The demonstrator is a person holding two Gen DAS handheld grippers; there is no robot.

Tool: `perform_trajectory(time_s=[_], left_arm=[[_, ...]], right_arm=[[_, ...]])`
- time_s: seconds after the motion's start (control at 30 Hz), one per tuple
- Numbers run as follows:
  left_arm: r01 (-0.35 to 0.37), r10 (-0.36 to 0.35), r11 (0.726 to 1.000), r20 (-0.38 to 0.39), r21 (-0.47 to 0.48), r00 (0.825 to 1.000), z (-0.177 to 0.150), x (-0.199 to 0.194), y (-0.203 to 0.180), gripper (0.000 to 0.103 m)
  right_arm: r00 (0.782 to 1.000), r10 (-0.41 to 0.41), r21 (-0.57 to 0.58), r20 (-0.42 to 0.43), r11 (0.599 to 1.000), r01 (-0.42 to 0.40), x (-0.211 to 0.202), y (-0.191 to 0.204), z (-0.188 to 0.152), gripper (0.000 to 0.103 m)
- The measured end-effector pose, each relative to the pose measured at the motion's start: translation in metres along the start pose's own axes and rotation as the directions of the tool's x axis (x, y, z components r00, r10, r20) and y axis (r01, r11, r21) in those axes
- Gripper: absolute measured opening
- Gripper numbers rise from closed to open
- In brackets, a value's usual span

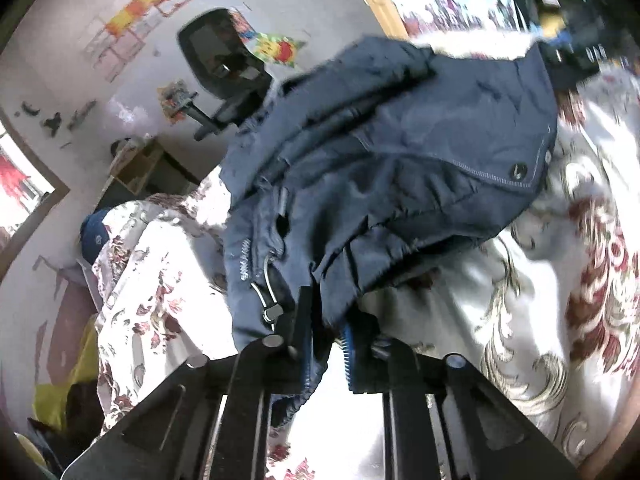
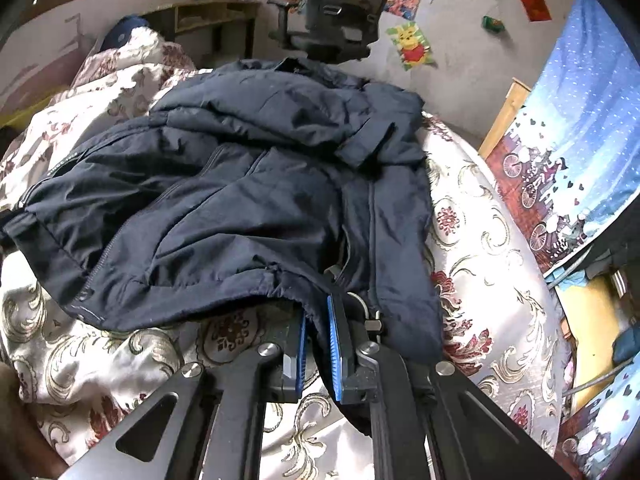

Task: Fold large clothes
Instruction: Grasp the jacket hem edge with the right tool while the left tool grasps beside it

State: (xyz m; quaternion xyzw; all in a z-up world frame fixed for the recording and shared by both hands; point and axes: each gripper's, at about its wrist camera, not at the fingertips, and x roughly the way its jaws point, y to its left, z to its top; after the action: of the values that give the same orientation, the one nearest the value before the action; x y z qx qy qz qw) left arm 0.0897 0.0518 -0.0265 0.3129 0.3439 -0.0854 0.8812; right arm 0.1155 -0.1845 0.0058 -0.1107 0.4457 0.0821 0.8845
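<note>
A large dark navy jacket (image 2: 240, 184) lies crumpled on a floral bedspread (image 2: 480, 240). It also shows in the left wrist view (image 1: 400, 160), partly lifted, with a drawcord and toggle hanging at its hem. My left gripper (image 1: 324, 320) is shut on the jacket's hem, cloth bunched between the jaws. My right gripper (image 2: 318, 320) is shut on the jacket's lower hem near a zipper seam, with fabric draped over the right finger.
A black office chair (image 2: 340, 20) stands behind the bed by a wall with posters. A wooden desk (image 2: 216, 20) is at the back left. A blue patterned curtain (image 2: 580, 140) hangs on the right. Yellow cloth (image 1: 64, 392) lies beside the bed.
</note>
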Motion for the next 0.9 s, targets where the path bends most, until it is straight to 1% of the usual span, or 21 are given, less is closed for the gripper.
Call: perform_trajectory(time_s=[0.1, 0.2, 0.3, 0.4, 0.47, 0.57, 0.63, 0.73, 0.83, 0.9], left_arm=[[-0.003, 0.006, 0.998, 0.054, -0.059, 0.999, 0.009, -0.012, 0.009, 0.007], [0.001, 0.014, 0.991, 0.114, -0.133, 0.993, 0.017, -0.026, 0.023, 0.005], [0.000, 0.029, 0.982, 0.150, -0.191, 0.988, 0.026, -0.040, 0.038, 0.005], [-0.031, 0.063, 0.980, 0.160, -0.195, 0.985, 0.034, -0.055, 0.048, 0.005], [-0.043, 0.077, 0.979, 0.166, -0.200, 0.983, 0.038, -0.069, 0.051, 0.004], [-0.033, 0.072, 0.974, 0.167, -0.225, 0.983, 0.040, -0.089, 0.057, 0.004], [-0.024, 0.066, 0.972, 0.174, -0.232, 0.983, 0.039, -0.102, 0.059, 0.004], [-0.021, 0.064, 0.974, 0.180, -0.226, 0.982, 0.038, -0.120, 0.061, 0.004], [-0.007, 0.048, 0.973, 0.172, -0.229, 0.984, 0.041, -0.135, 0.064, 0.004], [0.001, 0.041, 0.971, 0.169, -0.239, 0.985, 0.042, -0.143, 0.064, 0.004]], right_arm=[[0.998, -0.002, 0.060, 0.063, 0.998, -0.002, -0.009, -0.006, -0.008, 0.008], [0.991, -0.031, 0.114, 0.132, 0.993, 0.016, -0.023, -0.011, -0.011, 0.007], [0.972, -0.068, 0.160, 0.223, 0.987, 0.033, -0.048, -0.014, -0.011, 0.006], [0.950, -0.094, 0.171, 0.297, 0.984, 0.043, -0.070, -0.011, -0.010, 0.006], [0.932, -0.110, 0.167, 0.346, 0.984, 0.055, -0.085, -0.007, -0.011, 0.006], [0.916, -0.110, 0.170, 0.387, 0.984, 0.046, -0.102, -0.005, -0.012, 0.006], [0.909, -0.104, 0.173, 0.404, 0.984, 0.036, -0.111, -0.004, -0.015, 0.005], [0.894, -0.103, 0.168, 0.435, 0.985, 0.031, -0.128, -0.003, -0.019, 0.005], [0.881, -0.099, 0.150, 0.463, 0.988, 0.032, -0.140, -0.001, -0.023, 0.005], [0.875, -0.092, 0.149, 0.476, 0.989, 0.023, -0.145, -0.002, -0.027, 0.005]])
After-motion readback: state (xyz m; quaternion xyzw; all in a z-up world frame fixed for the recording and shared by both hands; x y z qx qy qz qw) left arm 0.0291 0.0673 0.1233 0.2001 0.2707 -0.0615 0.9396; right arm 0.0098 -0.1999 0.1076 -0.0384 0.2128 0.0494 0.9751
